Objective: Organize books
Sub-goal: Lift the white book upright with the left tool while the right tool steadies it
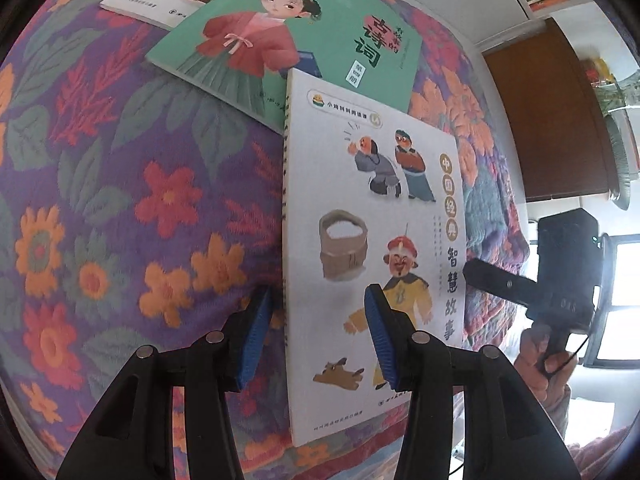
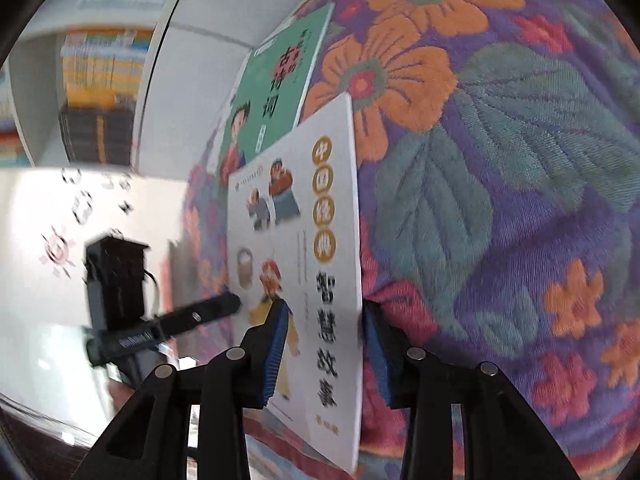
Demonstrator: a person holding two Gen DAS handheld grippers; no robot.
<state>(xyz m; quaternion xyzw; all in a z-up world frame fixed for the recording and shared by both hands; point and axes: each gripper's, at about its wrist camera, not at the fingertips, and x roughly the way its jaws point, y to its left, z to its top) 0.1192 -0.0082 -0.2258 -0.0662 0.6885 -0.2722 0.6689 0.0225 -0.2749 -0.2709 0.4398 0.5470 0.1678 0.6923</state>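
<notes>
A white picture book (image 1: pixel 372 208) (image 2: pixel 296 248) lies on a floral bedspread (image 1: pixel 120 200), and its top corner overlaps a green book (image 1: pixel 280 40) (image 2: pixel 276 92). My left gripper (image 1: pixel 318 332) stands open astride the white book's spine edge, with one blue pad over the cover and the other over the cloth. My right gripper (image 2: pixel 325 352) is open astride the opposite long edge. Neither pair of pads presses on the book. In each wrist view a black finger (image 1: pixel 492 280) (image 2: pixel 200 316) of the other gripper reaches in from the side. A third, white book (image 1: pixel 160 0) lies beyond the green one.
A shelf of upright books (image 2: pixel 100 80) stands against the white wall behind the bed. A brown cabinet (image 1: pixel 552 112) and a bright window (image 1: pixel 624 300) are past the bed's right side. A person's hand (image 1: pixel 544 360) holds the right gripper's handle.
</notes>
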